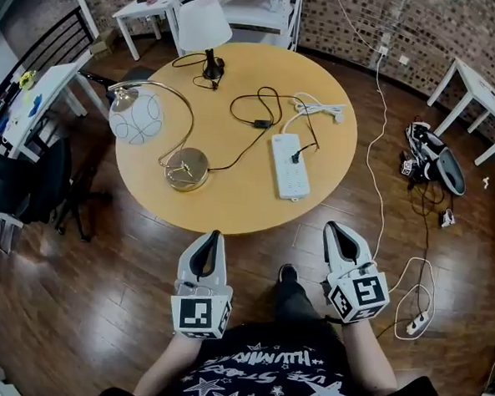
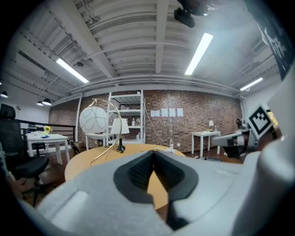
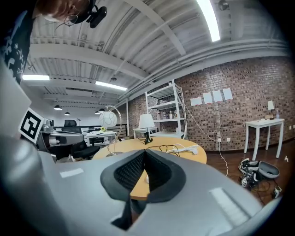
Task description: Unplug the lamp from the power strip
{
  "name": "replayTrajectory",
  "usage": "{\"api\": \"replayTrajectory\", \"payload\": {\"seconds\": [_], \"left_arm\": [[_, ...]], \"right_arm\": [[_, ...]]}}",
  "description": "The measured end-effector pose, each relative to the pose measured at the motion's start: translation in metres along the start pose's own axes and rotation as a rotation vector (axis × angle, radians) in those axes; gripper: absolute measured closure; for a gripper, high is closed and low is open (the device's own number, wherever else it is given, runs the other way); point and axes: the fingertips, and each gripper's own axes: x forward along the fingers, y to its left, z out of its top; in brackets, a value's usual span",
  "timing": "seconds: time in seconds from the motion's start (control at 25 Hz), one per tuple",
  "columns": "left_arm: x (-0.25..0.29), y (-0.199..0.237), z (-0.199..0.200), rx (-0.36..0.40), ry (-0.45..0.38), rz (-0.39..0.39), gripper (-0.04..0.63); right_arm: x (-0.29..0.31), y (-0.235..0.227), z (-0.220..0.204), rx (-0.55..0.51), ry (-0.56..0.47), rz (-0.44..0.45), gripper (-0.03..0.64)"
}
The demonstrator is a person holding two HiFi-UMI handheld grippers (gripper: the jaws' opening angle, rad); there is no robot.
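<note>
A white power strip [image 1: 288,165] lies on the round wooden table [image 1: 230,202], right of centre. One black plug [image 1: 296,157] sits in it. Its black cord runs through an inline switch [image 1: 261,123] towards the gold arc lamp's base [image 1: 186,168]; the white globe [image 1: 136,117] hangs left of it. A white-shade lamp [image 1: 205,27] stands at the far edge. My left gripper [image 1: 215,234] and right gripper [image 1: 330,226] hover over the floor in front of the table's near edge, both shut and empty. The jaw tips meet in the left gripper view [image 2: 153,152] and the right gripper view [image 3: 144,151].
The strip's white cord [image 1: 318,109] coils at the table's far right. A black office chair [image 1: 39,184] stands left of the table. On the floor to the right lie a bag [image 1: 434,158], a white cable [image 1: 378,184] and a second power strip [image 1: 415,322]. White side tables [image 1: 475,94] line the brick wall.
</note>
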Motion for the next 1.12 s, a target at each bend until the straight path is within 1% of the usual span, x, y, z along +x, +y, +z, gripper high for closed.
{"api": "replayTrajectory", "payload": {"seconds": [0.16,0.28,0.44,0.56,0.72,0.88,1.12], "left_arm": [[0.051,-0.013,-0.001,-0.010,0.031,-0.012,0.592],[0.085,-0.021,0.008,0.003,0.027,0.008,0.592],[0.120,-0.030,0.011,0.007,0.051,0.022,0.592],[0.138,-0.033,0.008,0.005,0.074,0.034,0.592],[0.158,-0.034,0.001,0.009,0.106,0.067,0.592],[0.173,-0.040,-0.005,0.020,0.144,0.085,0.592],[0.190,-0.045,-0.006,0.016,0.148,0.076,0.592]], "right_arm": [[0.031,-0.029,-0.006,0.012,0.033,0.033,0.609],[0.053,-0.053,-0.003,0.018,0.044,0.054,0.609],[0.079,-0.084,0.003,0.028,0.045,0.068,0.609],[0.093,-0.097,0.005,0.028,0.048,0.087,0.609],[0.105,-0.108,0.000,0.027,0.069,0.122,0.609],[0.116,-0.109,-0.018,0.044,0.117,0.181,0.609],[0.133,-0.094,-0.030,0.048,0.139,0.252,0.609]]}}
